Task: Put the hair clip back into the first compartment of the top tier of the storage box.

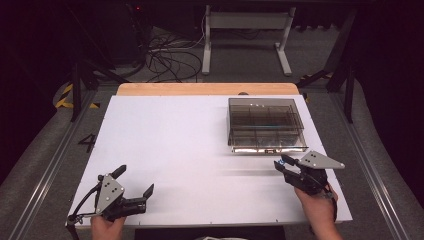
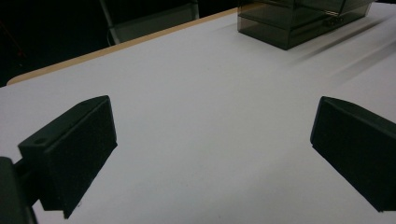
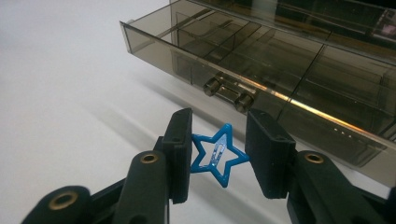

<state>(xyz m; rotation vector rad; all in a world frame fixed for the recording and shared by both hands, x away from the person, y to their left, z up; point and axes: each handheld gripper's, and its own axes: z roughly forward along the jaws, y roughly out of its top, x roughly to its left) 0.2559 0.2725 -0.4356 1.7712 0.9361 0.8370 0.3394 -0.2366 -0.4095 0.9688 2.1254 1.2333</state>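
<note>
The blue star-shaped clip [image 3: 218,157] is sitting pinched between the jaws of the right gripper [image 3: 218,156], just in front of the smoke-tinted plastic organiser box [image 3: 261,56]. It is looking light, thin, rigid and smooth, so probably slippery; gripping across opposite points is judged soundest. The box's drawer is standing slightly pulled out. The left gripper [image 1: 136,182] is hovering spread and empty over the white tabletop [image 1: 190,145].

A dark numeral "4" [image 1: 88,142] is marked on the floor.
</note>
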